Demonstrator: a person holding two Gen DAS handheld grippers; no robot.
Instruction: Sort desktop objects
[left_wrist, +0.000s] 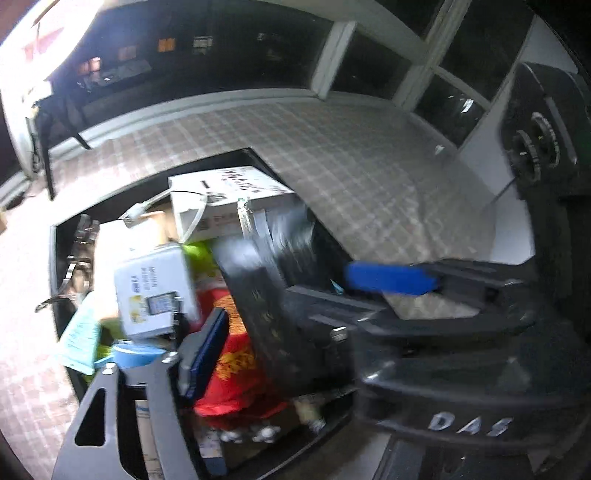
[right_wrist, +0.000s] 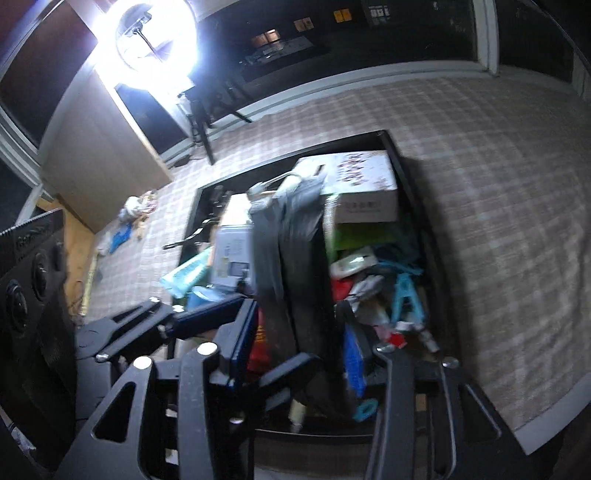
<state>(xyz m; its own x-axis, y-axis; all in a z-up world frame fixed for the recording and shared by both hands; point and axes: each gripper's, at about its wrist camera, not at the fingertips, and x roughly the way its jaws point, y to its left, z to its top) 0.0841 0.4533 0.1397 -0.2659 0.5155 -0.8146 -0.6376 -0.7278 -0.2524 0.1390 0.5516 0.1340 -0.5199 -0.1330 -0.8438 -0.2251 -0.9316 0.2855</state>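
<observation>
Both grippers hover over the black bin at frame centre. Right gripper stands part-open astride a long dark box, the pads apparently off it; left gripper gapes wide beside the same box. Judging by the heaped bin, with its white carton at the upper end, sorting seems largely done.

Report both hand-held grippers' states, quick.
Left hand-held gripper: open, gripping nothing.
Right hand-held gripper: open, dark box between its fingers but with a gap on one side, so not clamped.
</observation>
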